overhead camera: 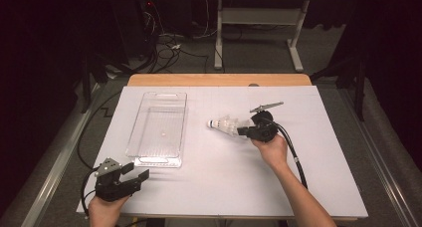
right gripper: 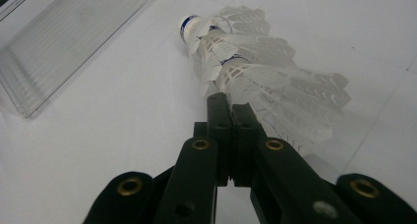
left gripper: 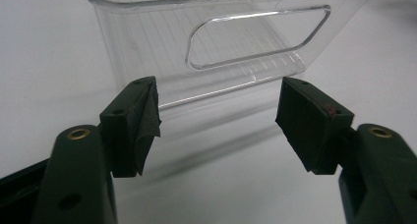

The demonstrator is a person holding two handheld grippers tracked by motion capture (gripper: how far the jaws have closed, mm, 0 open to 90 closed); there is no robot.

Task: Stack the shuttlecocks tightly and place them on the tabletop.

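Note:
A white feather shuttlecock point(overhead camera: 225, 125) with a blue-banded cork lies on its side in the middle of the white table sheet, cork pointing left. My right gripper point(overhead camera: 244, 131) is at its feathered end. In the right gripper view the jaws of this gripper point(right gripper: 228, 101) are pressed together on the rim of the shuttlecock point(right gripper: 255, 62) skirt. My left gripper point(overhead camera: 139, 173) rests near the front left corner, open and empty. In its own view the left gripper point(left gripper: 216, 121) faces the near end of a clear plastic tray point(left gripper: 147, 47), a short gap away.
The clear tray point(overhead camera: 159, 160) lies lengthwise on the left half of the sheet, with a handle cut-out in each end. It also appears at the upper left in the right gripper view point(right gripper: 59, 42). The bare wooden table edge point(overhead camera: 219, 80) runs along the back.

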